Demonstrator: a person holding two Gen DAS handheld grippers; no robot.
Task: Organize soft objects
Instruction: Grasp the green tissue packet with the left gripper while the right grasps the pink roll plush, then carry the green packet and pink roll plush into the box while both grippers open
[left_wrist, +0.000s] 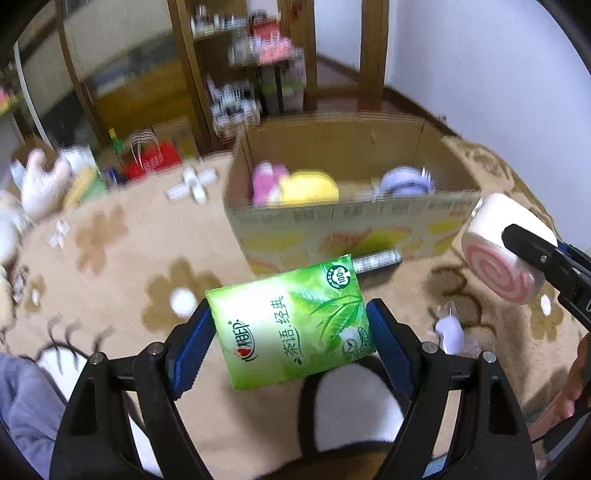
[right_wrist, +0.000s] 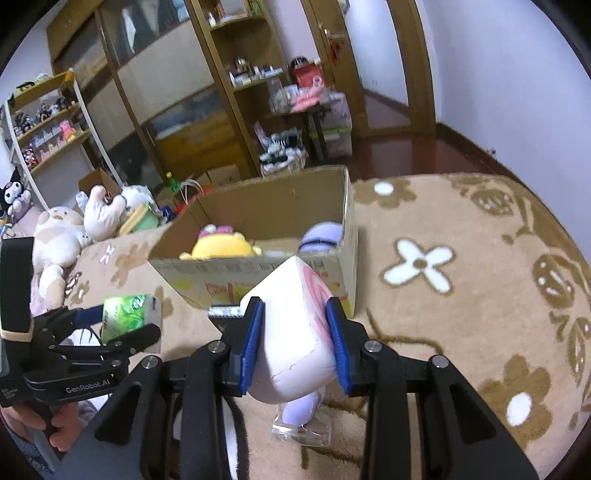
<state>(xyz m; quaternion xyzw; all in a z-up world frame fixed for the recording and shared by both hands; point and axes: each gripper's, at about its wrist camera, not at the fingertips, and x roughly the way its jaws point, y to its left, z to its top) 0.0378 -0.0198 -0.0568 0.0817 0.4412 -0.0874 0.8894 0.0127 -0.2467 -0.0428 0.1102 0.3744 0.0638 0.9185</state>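
My left gripper (left_wrist: 291, 325) is shut on a green tissue pack (left_wrist: 295, 325) and holds it above the carpet, in front of the open cardboard box (left_wrist: 351, 218). My right gripper (right_wrist: 295, 332) is shut on a white plush roll with a pink swirl end (right_wrist: 295, 332), held just before the box's near wall (right_wrist: 258, 273). The roll also shows at the right of the left wrist view (left_wrist: 502, 247), and the tissue pack at the left of the right wrist view (right_wrist: 127, 312). The box holds a yellow plush (right_wrist: 221, 245), a pink plush (left_wrist: 267, 181) and a purple plush (right_wrist: 321, 236).
A small purple item in clear wrap (right_wrist: 301, 413) lies on the beige flowered carpet (right_wrist: 461, 295) below my right gripper. Plush toys (right_wrist: 59, 236) lie at the left. Wooden shelves (right_wrist: 266, 92) and red bags (left_wrist: 151, 162) stand behind the box.
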